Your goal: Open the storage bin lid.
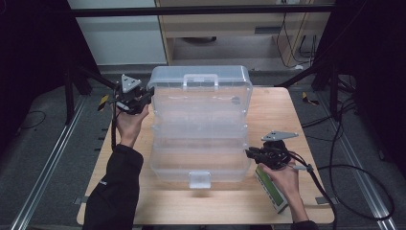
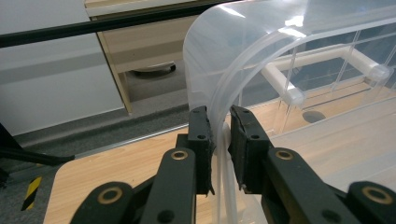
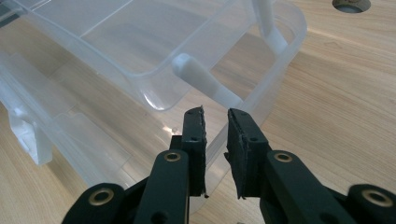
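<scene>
A big clear plastic box (image 1: 201, 124) lies open on the wooden table (image 1: 273, 110). The left gripper (image 2: 222, 135) pinches the lid's edge. The right gripper (image 3: 215, 135) pinches the bottom half's rim.

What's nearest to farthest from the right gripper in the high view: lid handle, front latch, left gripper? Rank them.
1. Front latch, on the box's near wall, left of the right gripper.
2. Lid handle, far side, middle.
3. Left gripper, clamping the lid's far left edge.
</scene>
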Demonstrator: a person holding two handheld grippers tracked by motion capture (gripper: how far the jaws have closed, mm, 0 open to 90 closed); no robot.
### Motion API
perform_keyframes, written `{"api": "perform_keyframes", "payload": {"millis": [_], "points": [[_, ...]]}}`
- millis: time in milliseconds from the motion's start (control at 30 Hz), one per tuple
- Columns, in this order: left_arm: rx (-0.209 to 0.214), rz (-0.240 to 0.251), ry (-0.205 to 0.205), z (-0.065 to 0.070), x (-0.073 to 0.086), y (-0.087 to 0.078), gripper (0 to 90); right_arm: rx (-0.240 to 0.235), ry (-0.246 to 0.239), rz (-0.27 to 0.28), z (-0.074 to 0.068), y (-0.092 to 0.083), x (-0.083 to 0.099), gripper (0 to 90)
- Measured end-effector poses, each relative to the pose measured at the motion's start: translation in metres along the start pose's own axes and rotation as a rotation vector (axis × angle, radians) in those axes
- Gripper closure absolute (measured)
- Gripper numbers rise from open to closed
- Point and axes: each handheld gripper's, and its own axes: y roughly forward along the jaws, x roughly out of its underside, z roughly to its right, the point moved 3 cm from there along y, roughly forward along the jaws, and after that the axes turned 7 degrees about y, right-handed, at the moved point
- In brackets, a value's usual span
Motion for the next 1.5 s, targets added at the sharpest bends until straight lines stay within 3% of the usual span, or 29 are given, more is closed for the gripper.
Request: {"api": "perform_keyframes", "payload": {"millis": [1167, 1500], "points": [[-0.013, -0.021, -0.039, -0.012, -0.006, 0.041, 77.9, 0.0, -0.017, 0.001, 0.0, 0.001, 0.0, 76.5], [-0.037, -0.047, -0.023, -0.013, -0.008, 0.055, 76.8, -0.001, -0.019, 0.001, 0.0, 0.001, 0.0, 76.3]]}}
